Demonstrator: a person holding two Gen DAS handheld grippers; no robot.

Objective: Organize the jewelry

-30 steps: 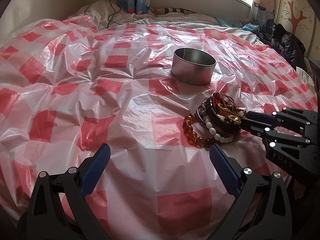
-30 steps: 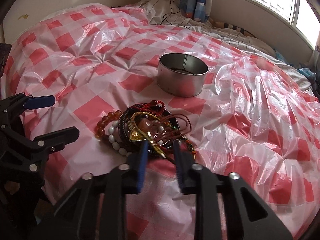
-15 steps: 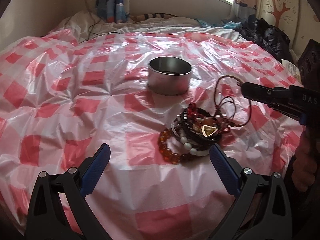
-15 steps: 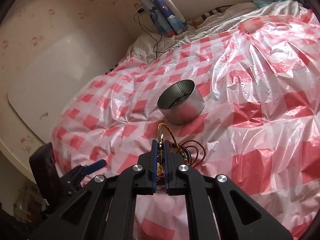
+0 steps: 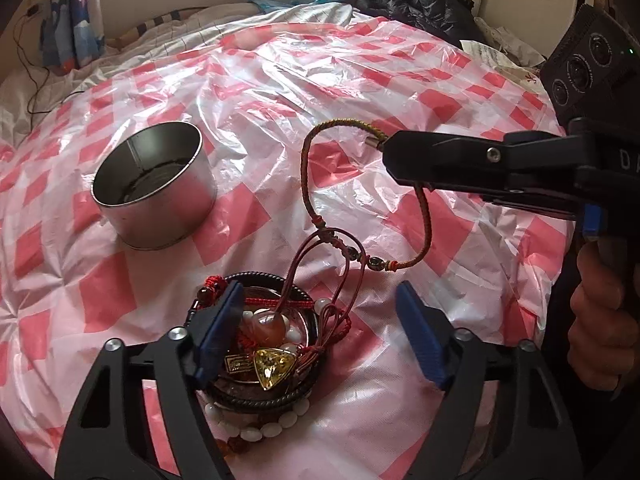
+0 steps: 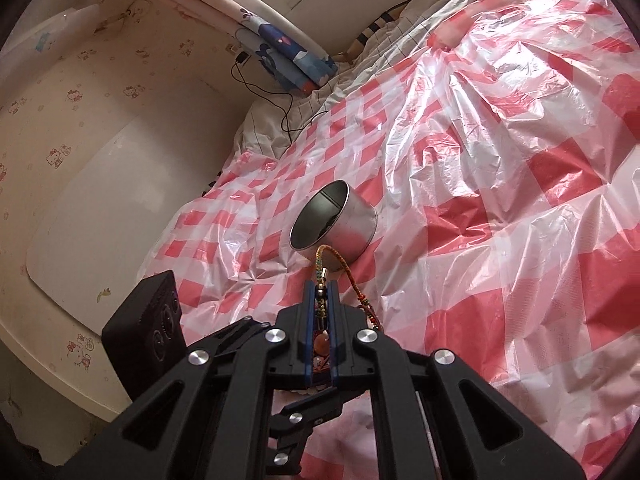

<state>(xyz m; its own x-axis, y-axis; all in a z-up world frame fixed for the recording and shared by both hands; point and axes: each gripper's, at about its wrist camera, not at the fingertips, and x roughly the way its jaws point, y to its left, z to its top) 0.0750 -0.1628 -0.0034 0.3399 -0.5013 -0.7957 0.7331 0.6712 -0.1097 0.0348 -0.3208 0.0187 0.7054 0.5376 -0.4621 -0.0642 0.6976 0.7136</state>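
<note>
Jewelry sits in a little heap (image 5: 260, 352) on the bed, on a crinkly red and white checked plastic sheet (image 5: 280, 80). The heap has dark round bangles stacked up, a string of white beads, some amber beads at the bottom edge, red cords, a reddish stone and a shiny yellow triangle gem (image 5: 273, 365).

One piece is lifted up out of the heap. It is a braided cord bracelet (image 5: 308, 160), brown and gold, with small dark beads near its knot. The right tongs (image 5: 386, 145) are squeezed shut on its top end, by a small metal tip, and the cord hangs down in a loop. Its thin red strings still trail into the heap below. In the right wrist view the cord pokes out from between the two blue pads of the right tongs (image 6: 322, 280).

The left tongs (image 5: 320, 336) are wide apart and hold nothing. They are low over the heap. The left blue pad (image 5: 218, 336) is right at the heap's edge, and the other pad is off to the side over the sheet.

A round silver tin (image 5: 154, 186) with no lid stands upright on the sheet, near the heap but not touching it. A person's hand (image 5: 596, 320) grips the handle of the right tongs.

Past the sheet there is a pale quilt (image 5: 224, 20), a blue cartoon curtain (image 6: 288, 48) and a black wire (image 6: 276, 104) by the wall.
</note>
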